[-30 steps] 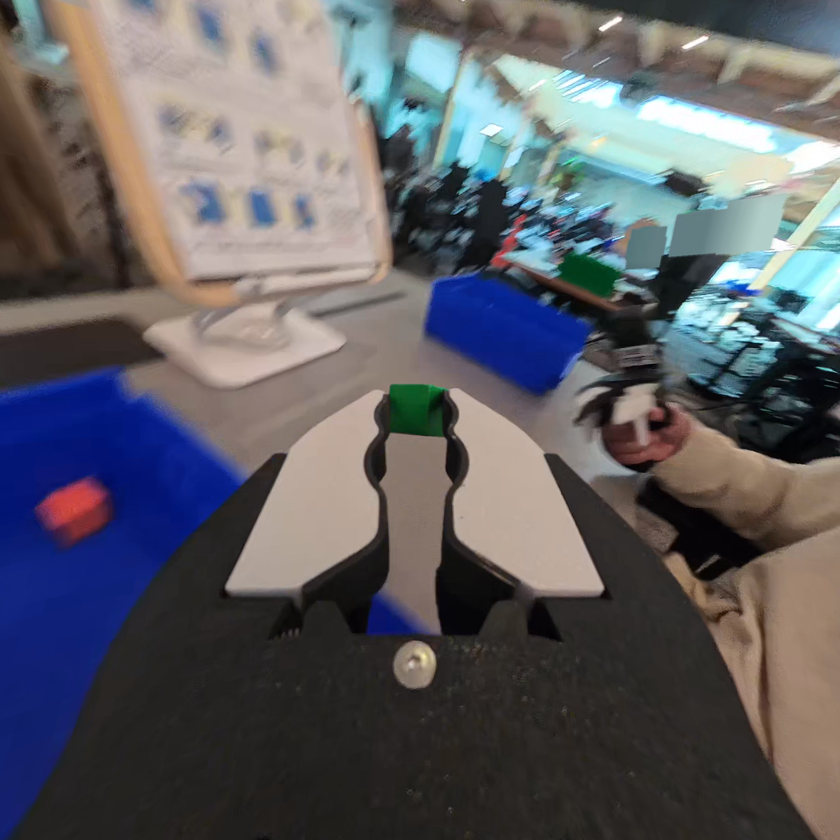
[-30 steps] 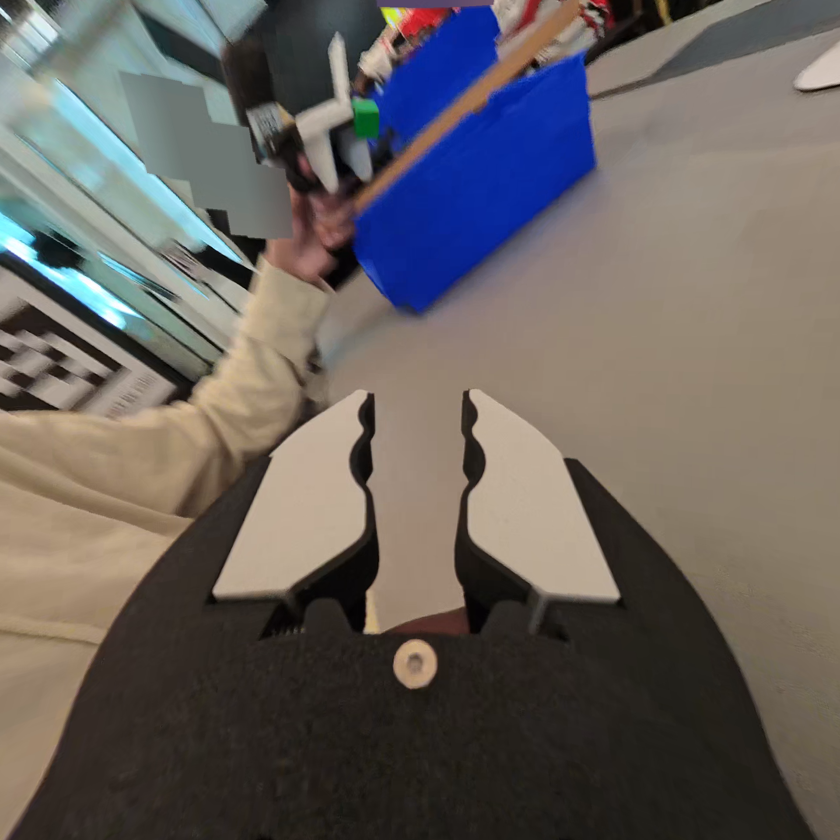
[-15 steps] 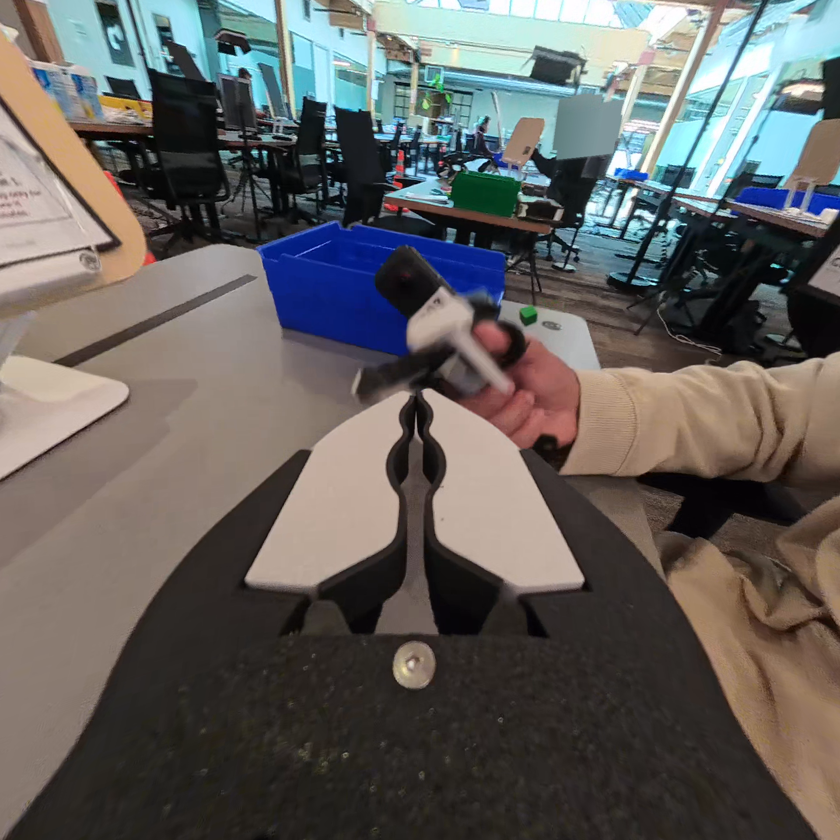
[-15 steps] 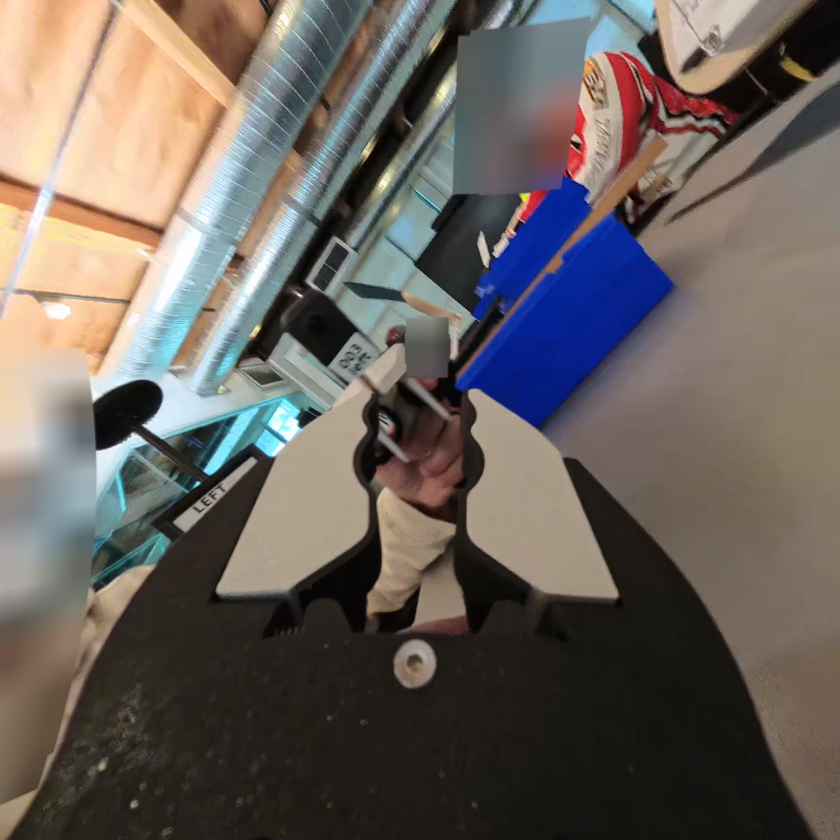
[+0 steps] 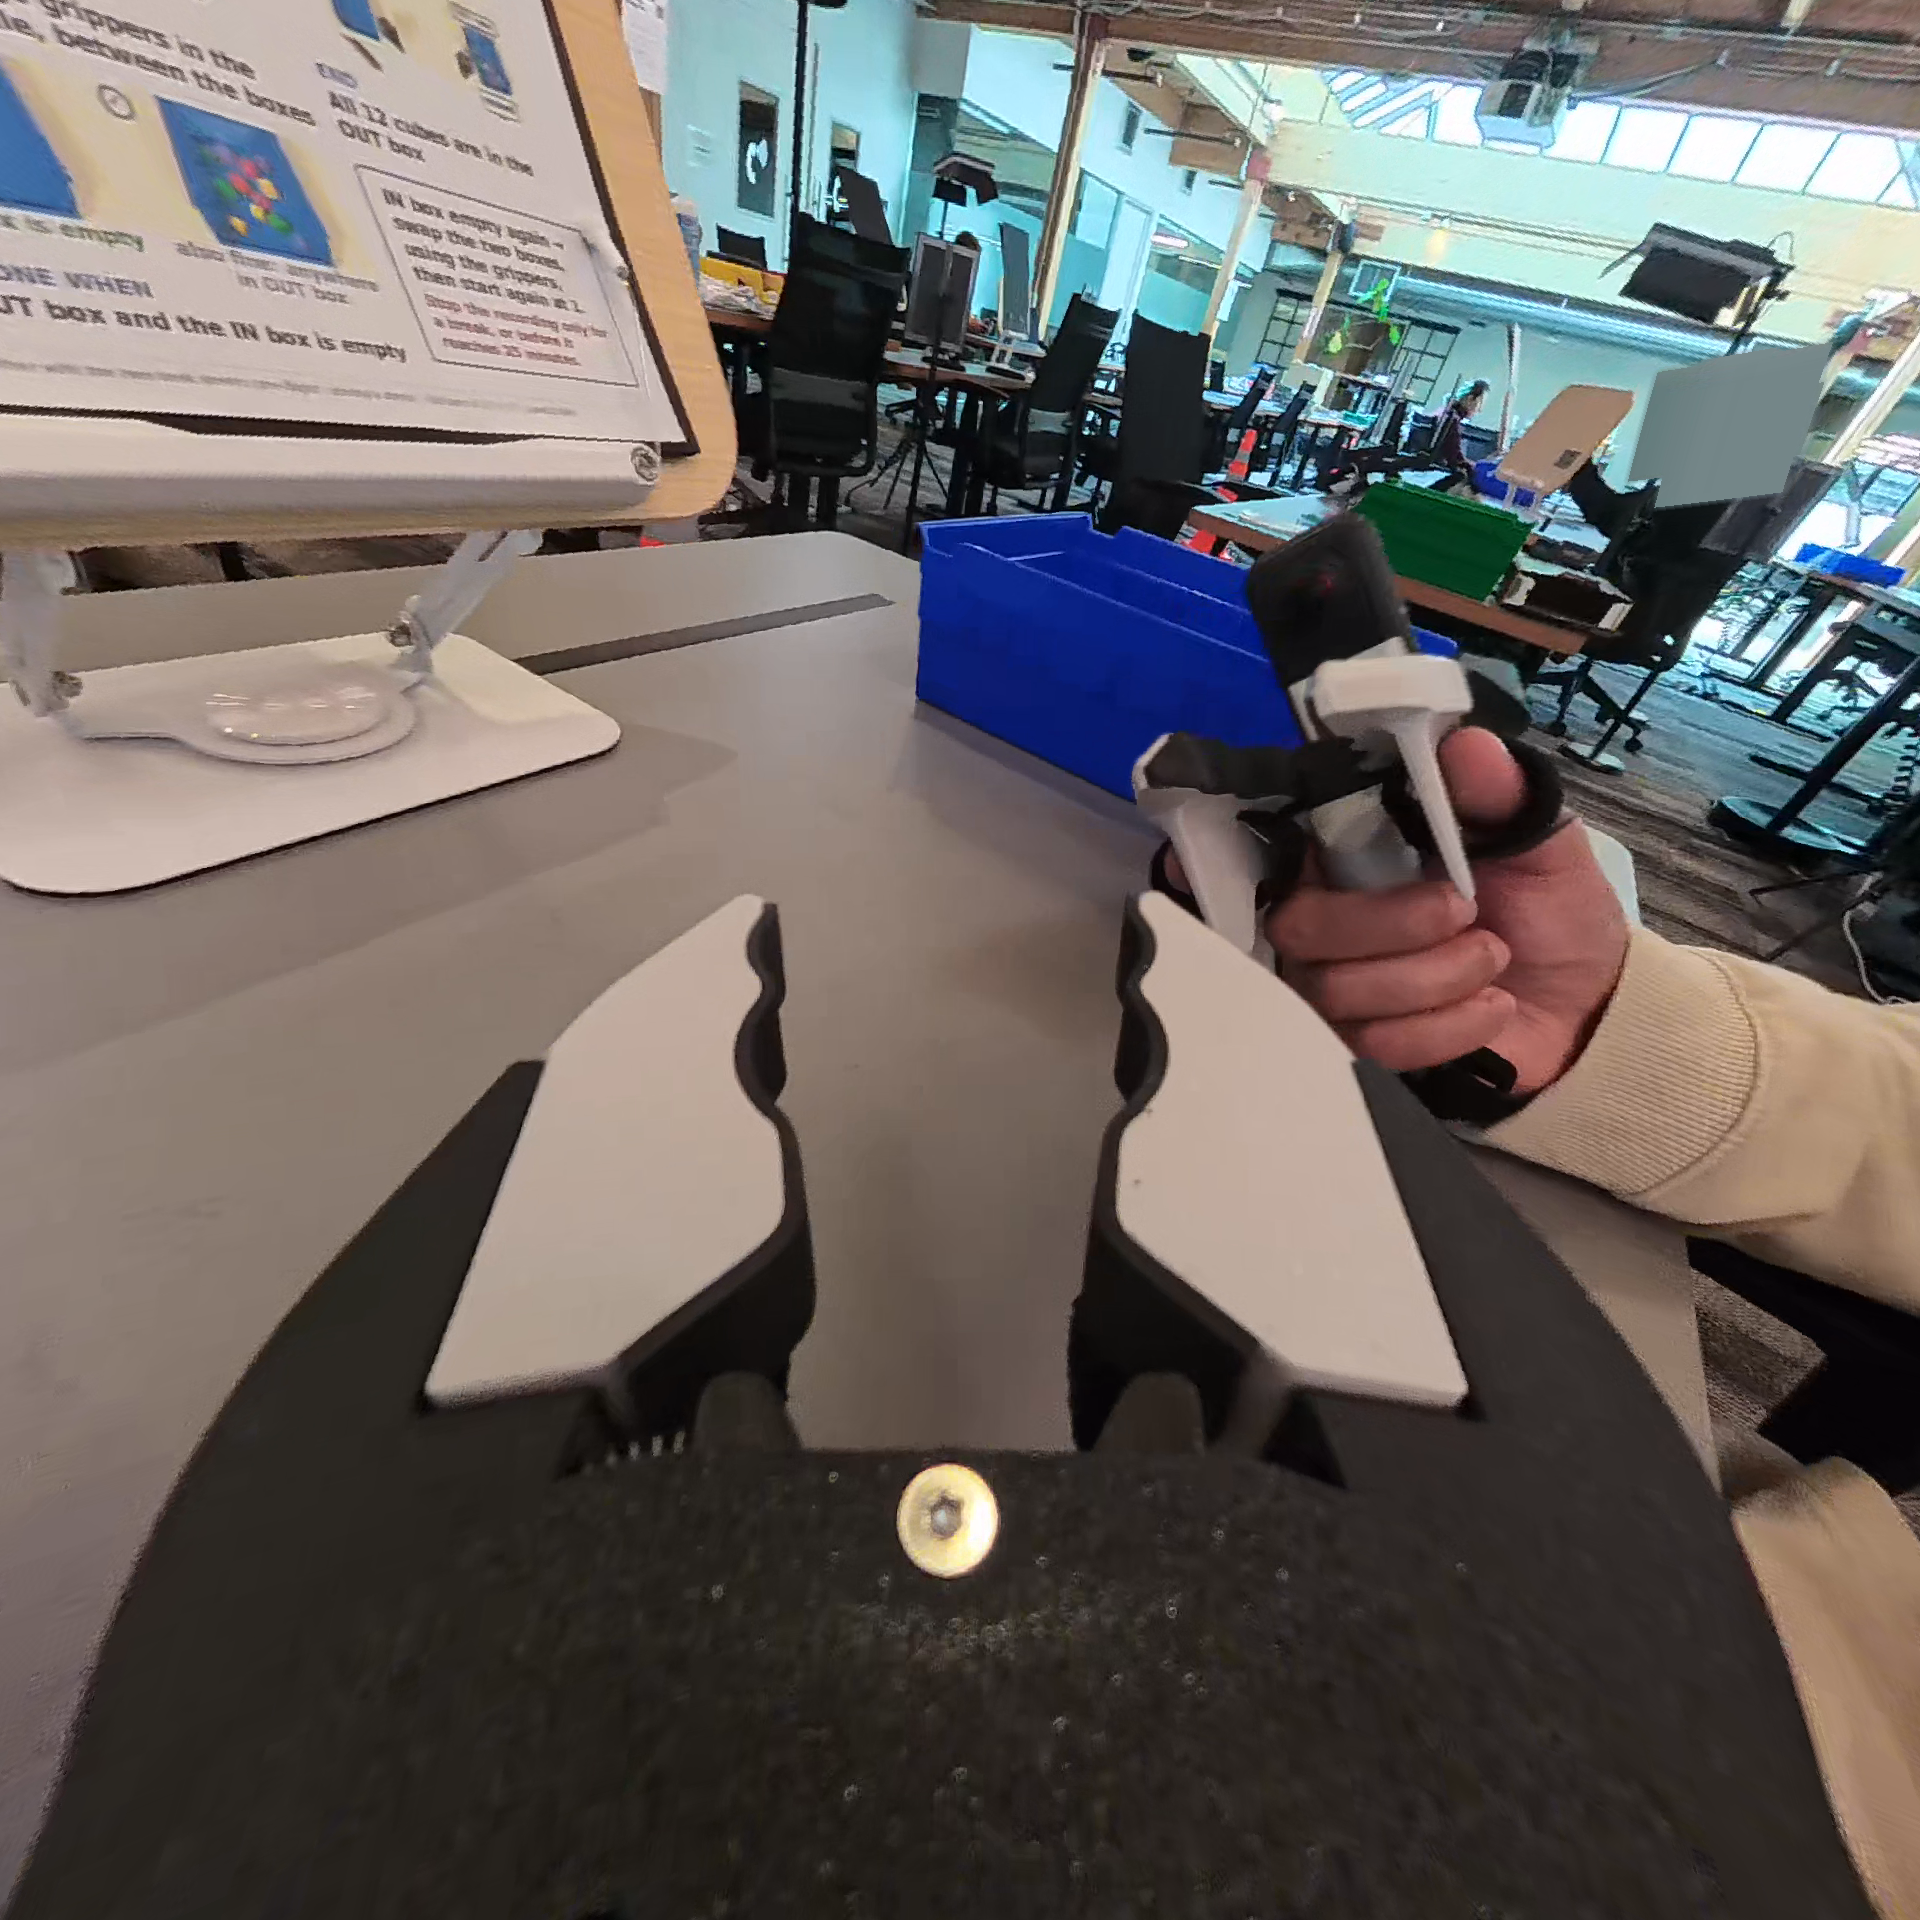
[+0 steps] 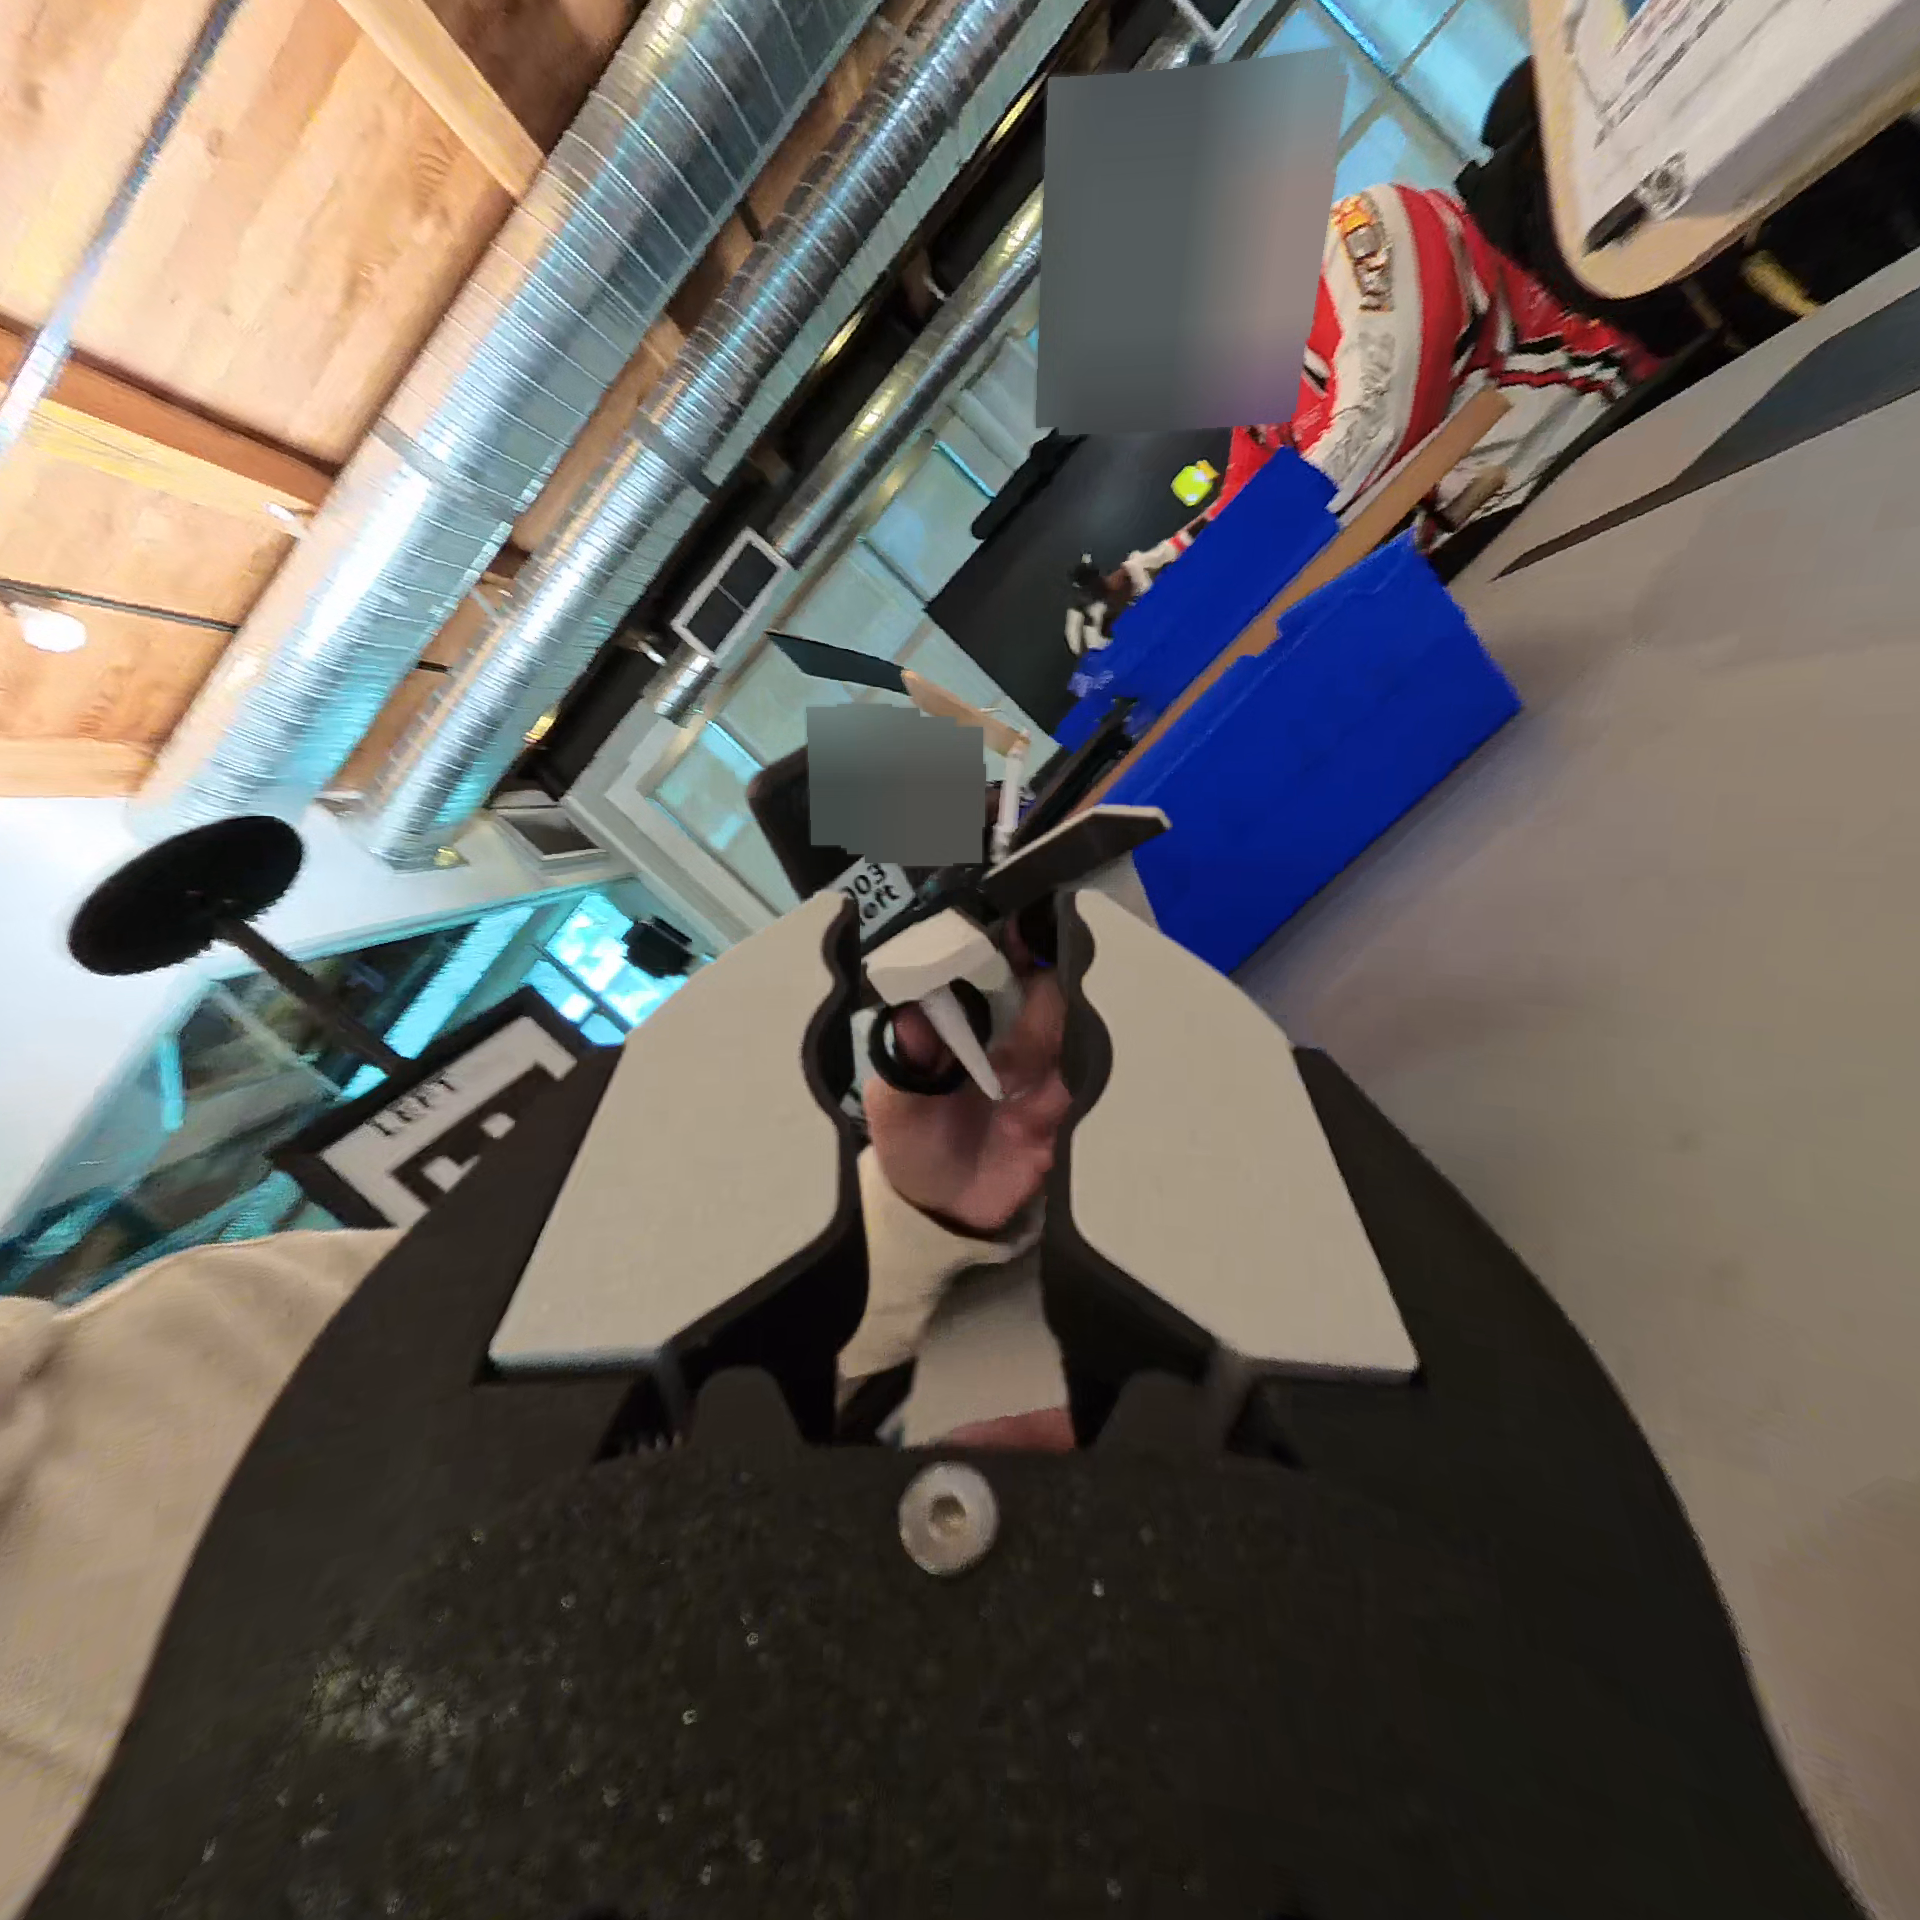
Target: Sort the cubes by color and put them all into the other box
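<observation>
Left gripper open, blue box beyond

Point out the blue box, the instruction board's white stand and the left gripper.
blue box (image 5: 1081, 665): left wrist view, on its near side wall.
white stand (image 5: 343, 769): left wrist view, on its flat base plate.
left gripper (image 5: 945, 914): left wrist view, midway between its open fingertips.

We count 2 handheld black-and-white two-finger grippers, left gripper and right gripper, and 2 hands on them, right hand and left hand. On the grey table we see 1 blue plastic box in left wrist view and 1 blue plastic bin in right wrist view; can't tell if same one. Also 1 white instruction board on a stand, and approx. 0 cubes visible w/ certainty.
</observation>
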`<state>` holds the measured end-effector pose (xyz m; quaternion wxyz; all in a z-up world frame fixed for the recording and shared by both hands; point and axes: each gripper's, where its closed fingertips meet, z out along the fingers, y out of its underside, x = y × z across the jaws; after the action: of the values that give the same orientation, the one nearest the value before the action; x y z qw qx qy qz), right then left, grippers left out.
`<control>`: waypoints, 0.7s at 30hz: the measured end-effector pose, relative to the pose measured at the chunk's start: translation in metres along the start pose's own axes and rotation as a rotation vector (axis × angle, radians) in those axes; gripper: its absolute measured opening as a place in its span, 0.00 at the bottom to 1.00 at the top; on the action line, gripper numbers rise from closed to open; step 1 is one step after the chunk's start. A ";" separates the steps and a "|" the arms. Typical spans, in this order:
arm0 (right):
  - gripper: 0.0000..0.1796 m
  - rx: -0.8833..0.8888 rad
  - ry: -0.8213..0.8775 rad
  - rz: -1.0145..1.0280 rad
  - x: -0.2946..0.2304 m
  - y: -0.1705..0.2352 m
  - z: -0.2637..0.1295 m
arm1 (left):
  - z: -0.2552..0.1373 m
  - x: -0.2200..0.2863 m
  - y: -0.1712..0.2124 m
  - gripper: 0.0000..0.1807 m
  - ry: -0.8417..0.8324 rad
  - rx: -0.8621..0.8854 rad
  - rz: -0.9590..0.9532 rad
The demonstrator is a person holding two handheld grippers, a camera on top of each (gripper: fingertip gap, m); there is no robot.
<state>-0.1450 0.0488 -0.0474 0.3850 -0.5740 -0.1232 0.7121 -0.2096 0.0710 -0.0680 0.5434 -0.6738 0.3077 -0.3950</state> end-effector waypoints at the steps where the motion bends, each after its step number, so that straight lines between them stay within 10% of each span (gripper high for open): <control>1: 0.20 -0.011 0.029 -0.037 0.002 0.002 -0.001 | -0.001 -0.002 0.000 0.34 -0.005 0.002 0.001; 21: 0.20 -0.188 0.329 -0.793 -0.081 0.066 -0.015 | 0.002 -0.005 0.012 0.33 -0.113 -0.031 0.074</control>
<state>-0.1540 -0.0552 -0.0345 0.5893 -0.6206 -0.3352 0.3941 -0.2100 0.0736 -0.0811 0.5637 -0.6915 0.3074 -0.3310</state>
